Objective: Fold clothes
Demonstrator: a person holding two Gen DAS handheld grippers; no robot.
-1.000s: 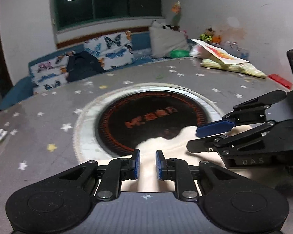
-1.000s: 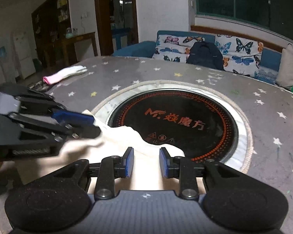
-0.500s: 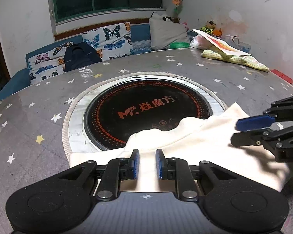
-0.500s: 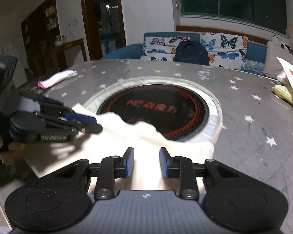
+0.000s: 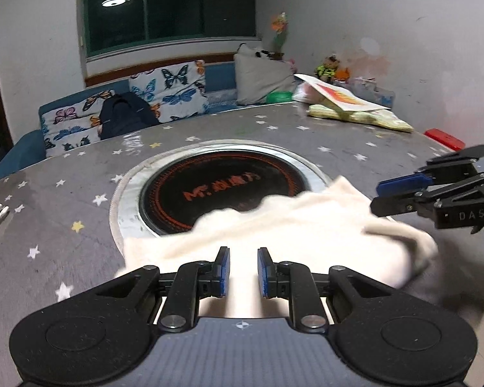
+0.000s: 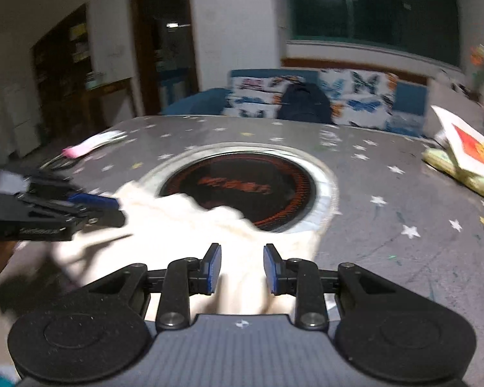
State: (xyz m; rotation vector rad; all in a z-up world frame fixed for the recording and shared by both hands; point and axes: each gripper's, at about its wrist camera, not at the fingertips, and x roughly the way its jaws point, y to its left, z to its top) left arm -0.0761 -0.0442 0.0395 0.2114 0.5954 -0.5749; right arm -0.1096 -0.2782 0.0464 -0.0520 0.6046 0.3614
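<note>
A cream garment lies at the near edge of the grey star-patterned table, its far edge over the round black cooktop. My left gripper hovers over the garment's near left part with a narrow gap between the blue pads, and cloth shows in the gap. My right gripper is over the garment on the right, its jaws a bit wider, with cloth between them. Each gripper shows in the other's view: the right one and the left one. The right wrist view is blurred.
A paper sheet on a yellow-green bundle and a red object lie at the far right of the table. A white and pink item lies at far left. A butterfly-print sofa with a dark backpack stands behind.
The garment has been spread out sideways across the near table edge. Both grippers have moved apart, the right one further right. Both views show motion blur now.
</note>
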